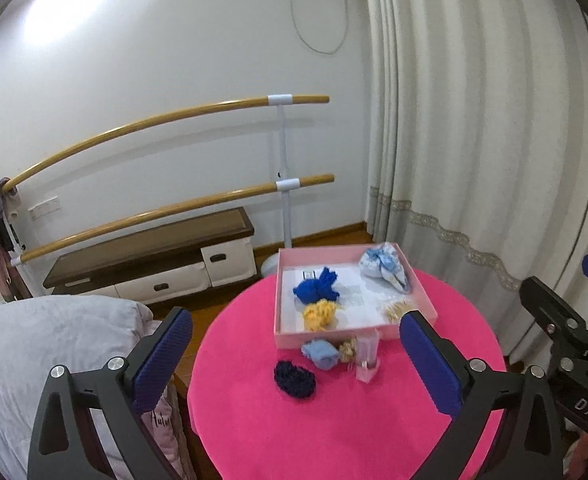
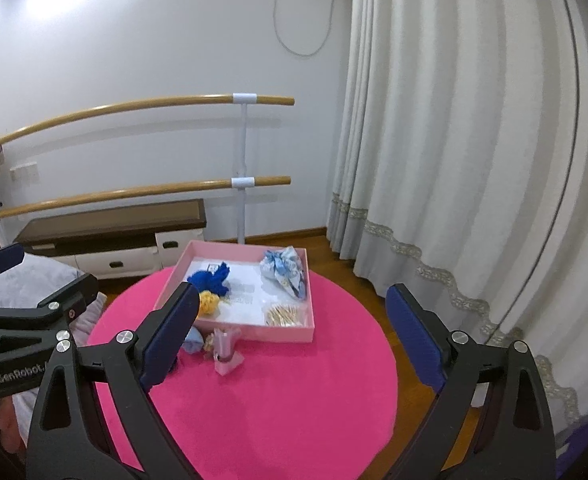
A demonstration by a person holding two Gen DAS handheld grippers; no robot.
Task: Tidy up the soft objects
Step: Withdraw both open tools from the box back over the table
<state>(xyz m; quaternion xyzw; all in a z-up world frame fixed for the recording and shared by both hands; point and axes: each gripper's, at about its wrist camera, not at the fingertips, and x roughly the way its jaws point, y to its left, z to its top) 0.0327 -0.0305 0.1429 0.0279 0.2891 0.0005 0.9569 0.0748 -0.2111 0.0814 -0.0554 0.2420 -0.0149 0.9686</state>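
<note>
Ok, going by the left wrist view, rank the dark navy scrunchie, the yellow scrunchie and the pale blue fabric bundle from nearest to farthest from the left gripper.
1. Dark navy scrunchie: on the pink tablecloth, outside the box, closest to the open left gripper.
2. Yellow scrunchie: inside the pink box, near its front wall.
3. Pale blue fabric bundle: in the box's far right corner.
</note>
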